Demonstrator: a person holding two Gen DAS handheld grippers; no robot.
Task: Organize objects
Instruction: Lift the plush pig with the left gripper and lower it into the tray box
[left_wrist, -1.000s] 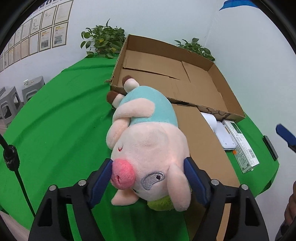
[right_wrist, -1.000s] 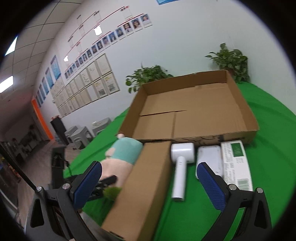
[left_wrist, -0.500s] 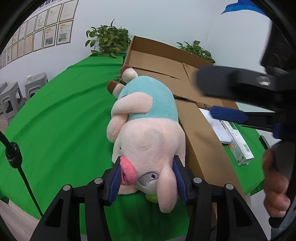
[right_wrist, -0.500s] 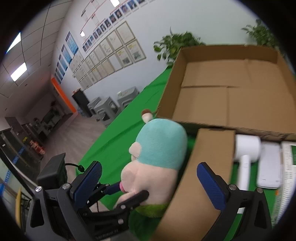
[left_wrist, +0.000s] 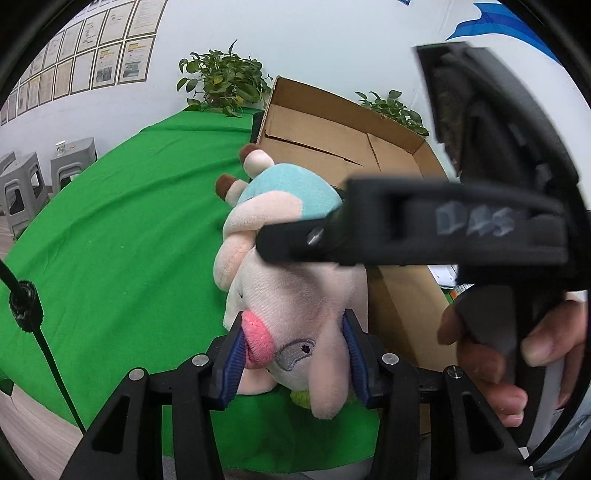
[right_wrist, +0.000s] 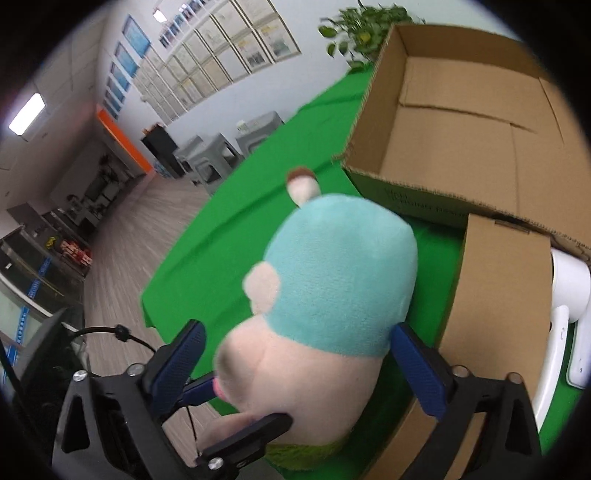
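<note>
While the left gripper (left_wrist: 293, 354) pinches the soft pink-and-teal plush pig (left_wrist: 291, 266) by its head at lower centre, the right gripper (right_wrist: 303, 369) spreads wide around its squashy body (light, unbreakable, best grasped mid-body).

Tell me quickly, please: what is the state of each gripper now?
Left gripper: shut on the plush pig, at its head.
Right gripper: open, its fingers on either side of the pig's body, not yet clamped.

Each hand-held gripper (left_wrist: 293, 360) (right_wrist: 295, 363) is black plastic with ribbed blue pads (left_wrist: 233, 363), silver screws and bare-skinned fingers (left_wrist: 484, 384).
</note>
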